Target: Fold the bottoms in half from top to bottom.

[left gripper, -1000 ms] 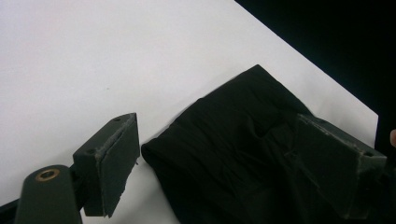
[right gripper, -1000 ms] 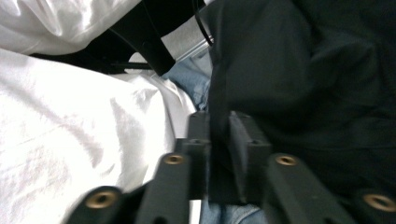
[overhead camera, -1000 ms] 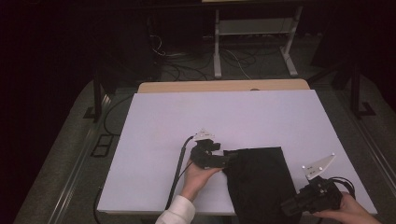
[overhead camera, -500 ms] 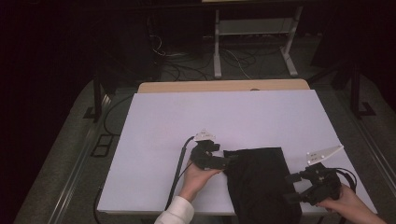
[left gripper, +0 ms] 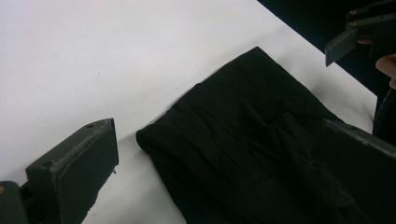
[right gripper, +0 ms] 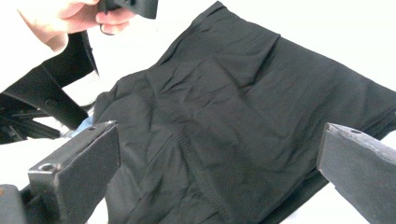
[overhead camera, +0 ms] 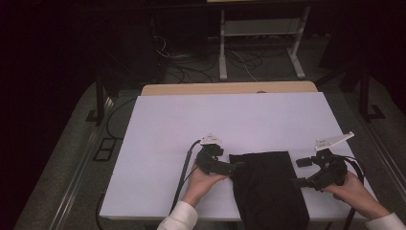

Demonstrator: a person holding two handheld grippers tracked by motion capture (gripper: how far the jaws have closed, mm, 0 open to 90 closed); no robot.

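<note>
A black folded cloth (overhead camera: pixel 265 187) lies at the near edge of the white table (overhead camera: pixel 191 124) and hangs a little over it. My left gripper (overhead camera: pixel 235 167) sits at the cloth's left edge, open. In the left gripper view its jaws stand wide apart, with the cloth (left gripper: pixel 243 140) between them and the right jaw over the fabric. My right gripper (overhead camera: pixel 300 172) is at the cloth's right edge, also open. Its view shows the wrinkled cloth (right gripper: pixel 233 102) spread between its two jaws. The left hand and gripper (right gripper: pixel 126 5) appear beyond.
A wooden strip (overhead camera: pixel 230 88) borders the table's far edge. Behind it on the floor stand a white-framed stand (overhead camera: pixel 258 43) and loose cables (overhead camera: pixel 182 57). The left gripper's black cable (overhead camera: pixel 184 167) trails over the table's near edge.
My right gripper has moved from the near right corner up and in toward the cloth's right edge. The left gripper has stayed at the cloth's left edge.
</note>
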